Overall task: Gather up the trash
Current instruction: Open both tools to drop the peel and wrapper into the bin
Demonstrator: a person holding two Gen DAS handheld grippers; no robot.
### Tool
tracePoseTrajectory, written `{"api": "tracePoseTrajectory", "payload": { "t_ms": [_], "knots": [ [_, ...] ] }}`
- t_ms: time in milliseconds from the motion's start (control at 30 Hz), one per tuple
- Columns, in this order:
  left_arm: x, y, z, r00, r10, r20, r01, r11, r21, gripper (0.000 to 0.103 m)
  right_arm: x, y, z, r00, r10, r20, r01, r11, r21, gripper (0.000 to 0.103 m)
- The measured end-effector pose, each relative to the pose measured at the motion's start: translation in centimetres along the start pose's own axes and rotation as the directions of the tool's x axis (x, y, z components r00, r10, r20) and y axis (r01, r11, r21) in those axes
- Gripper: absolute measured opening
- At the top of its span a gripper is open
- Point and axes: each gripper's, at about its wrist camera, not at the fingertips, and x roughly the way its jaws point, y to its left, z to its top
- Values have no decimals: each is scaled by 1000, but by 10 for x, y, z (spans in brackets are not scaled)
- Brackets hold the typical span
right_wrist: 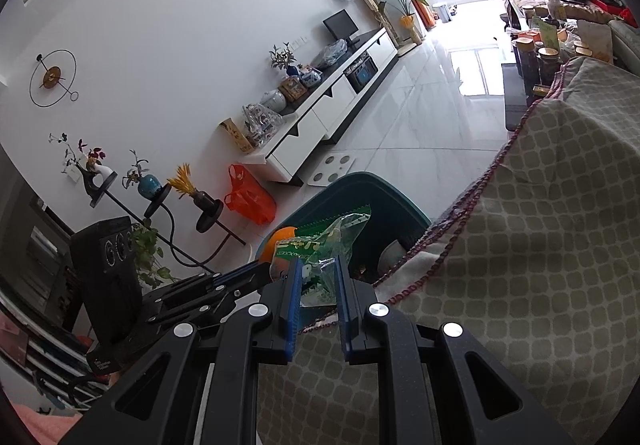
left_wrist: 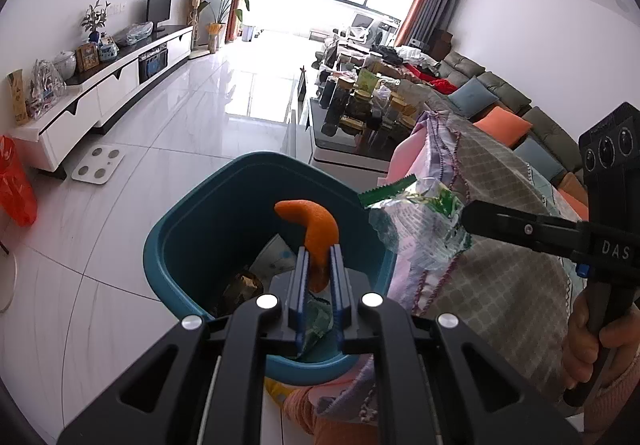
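My left gripper (left_wrist: 319, 250) is shut on a curved orange peel (left_wrist: 314, 231) and holds it over the open teal trash bin (left_wrist: 192, 229), which has wrappers and paper inside. My right gripper (right_wrist: 318, 263) is shut on a clear green-printed plastic wrapper (right_wrist: 326, 241) at the bin's right rim (right_wrist: 404, 205), beside the cloth-covered sofa arm. In the left wrist view the wrapper (left_wrist: 420, 225) hangs from the right gripper's fingers (left_wrist: 500, 223). In the right wrist view the peel (right_wrist: 280, 241) shows behind the wrapper.
A quilted cloth (right_wrist: 540, 225) covers the sofa arm right of the bin. A cluttered coffee table (left_wrist: 360, 113) stands beyond. A white TV cabinet (left_wrist: 104, 85), a floor scale (left_wrist: 98, 164) and an orange plastic bag (left_wrist: 14, 185) lie to the left on the tiled floor.
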Motion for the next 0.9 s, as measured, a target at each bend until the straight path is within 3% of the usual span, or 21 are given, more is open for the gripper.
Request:
{"api": "tracePoseTrajectory", "payload": {
  "t_ms": [700, 900],
  "knots": [
    [30, 15, 2, 999, 10, -52, -13, 999, -44, 13, 32, 7, 6, 998, -13, -58, 16, 999, 40, 19],
    [26, 18, -1, 999, -3, -34, 1, 998, -69, 26, 23, 4, 1, 999, -9, -44, 11, 999, 43, 19]
  ]
}}
